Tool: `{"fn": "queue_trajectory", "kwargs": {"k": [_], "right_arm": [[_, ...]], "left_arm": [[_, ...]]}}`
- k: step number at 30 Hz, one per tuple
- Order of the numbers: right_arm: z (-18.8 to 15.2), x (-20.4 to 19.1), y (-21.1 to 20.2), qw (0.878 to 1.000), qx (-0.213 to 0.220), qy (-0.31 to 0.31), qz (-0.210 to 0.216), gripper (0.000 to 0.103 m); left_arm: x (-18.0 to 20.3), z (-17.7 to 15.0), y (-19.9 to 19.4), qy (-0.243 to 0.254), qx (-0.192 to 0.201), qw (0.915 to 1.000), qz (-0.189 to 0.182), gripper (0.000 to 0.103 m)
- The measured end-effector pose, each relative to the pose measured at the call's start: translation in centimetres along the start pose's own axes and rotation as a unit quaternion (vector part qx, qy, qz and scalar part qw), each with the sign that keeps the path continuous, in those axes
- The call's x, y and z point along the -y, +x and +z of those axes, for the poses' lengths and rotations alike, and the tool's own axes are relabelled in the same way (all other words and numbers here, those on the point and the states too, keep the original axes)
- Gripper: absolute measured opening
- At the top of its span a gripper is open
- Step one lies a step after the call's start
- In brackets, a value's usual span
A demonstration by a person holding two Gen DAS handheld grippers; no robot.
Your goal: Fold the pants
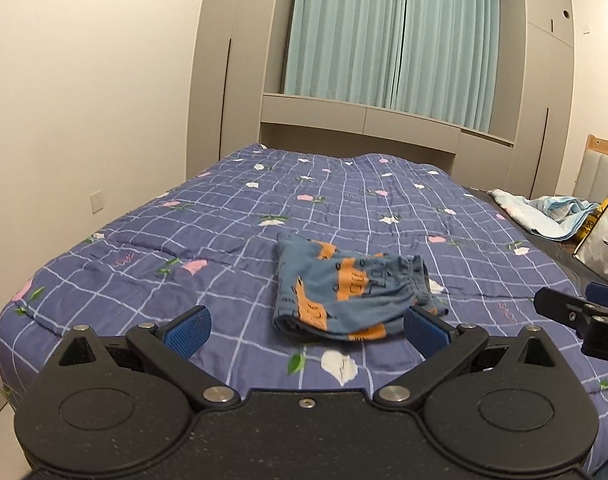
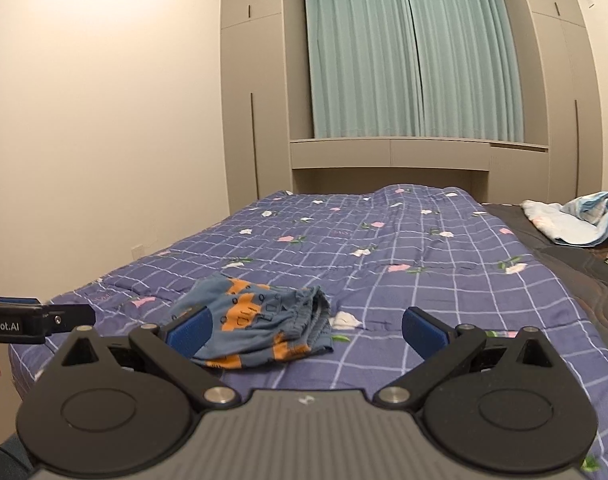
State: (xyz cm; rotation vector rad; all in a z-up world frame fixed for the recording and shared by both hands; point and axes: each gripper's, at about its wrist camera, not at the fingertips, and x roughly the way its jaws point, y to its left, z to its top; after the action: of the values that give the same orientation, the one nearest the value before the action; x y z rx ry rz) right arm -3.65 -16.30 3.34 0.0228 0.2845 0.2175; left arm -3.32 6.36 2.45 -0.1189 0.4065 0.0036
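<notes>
My left gripper [image 1: 306, 330] is opened wide and holds nothing; its blue pads [image 1: 187, 330] stand far apart above the quilt [image 1: 143, 240]. My right gripper [image 2: 306, 330] is the same, fully spread and empty. Each one hangs just in front of the near edge of the bed.

The pants [image 1: 350, 290] lie on the quilt at about 12 o'clock from my left gripper, very near its right pad. From my right gripper they [image 2: 255, 324] are at 11 o'clock, partly behind the left pad. They look already folded into a small bundle, with the elastic waist turned to 3 o'clock, so I judge the task almost done or done.

The danger now, I think, is a careless move. If a pad catches the loose waist edge, the top layer could slide and open the fold. The quilt is soft and wrinkled, so pressing down near the bundle could also tilt it. The towel [image 1: 552, 216] at 2 o'clock is well apart.
</notes>
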Motion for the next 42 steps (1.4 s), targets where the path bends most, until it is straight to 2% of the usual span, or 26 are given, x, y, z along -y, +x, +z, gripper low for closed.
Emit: {"fn": "queue_trajectory", "kwargs": {"k": [7, 16, 42], "right_arm": [[-2.0, 0.1, -0.6, 1.000, -0.001, -0.001, -0.021, 0.103], [-4.0, -0.1, 0.0, 0.999, -0.019, -0.016, -0.026, 0.103], [-4.8, 0.2, 0.6, 0.999, -0.029, -0.015, -0.028, 0.103]], "left_arm": [[0.1, -1.6, 0.4, 0.012, 0.000, 0.9999, 0.001, 0.102], [0.5, -3.2, 1.5, 0.022, -0.021, 0.9995, 0.001, 0.102], [0.6, -3.6, 2.1, 0.026, -0.032, 0.9991, 0.000, 0.102]]}}
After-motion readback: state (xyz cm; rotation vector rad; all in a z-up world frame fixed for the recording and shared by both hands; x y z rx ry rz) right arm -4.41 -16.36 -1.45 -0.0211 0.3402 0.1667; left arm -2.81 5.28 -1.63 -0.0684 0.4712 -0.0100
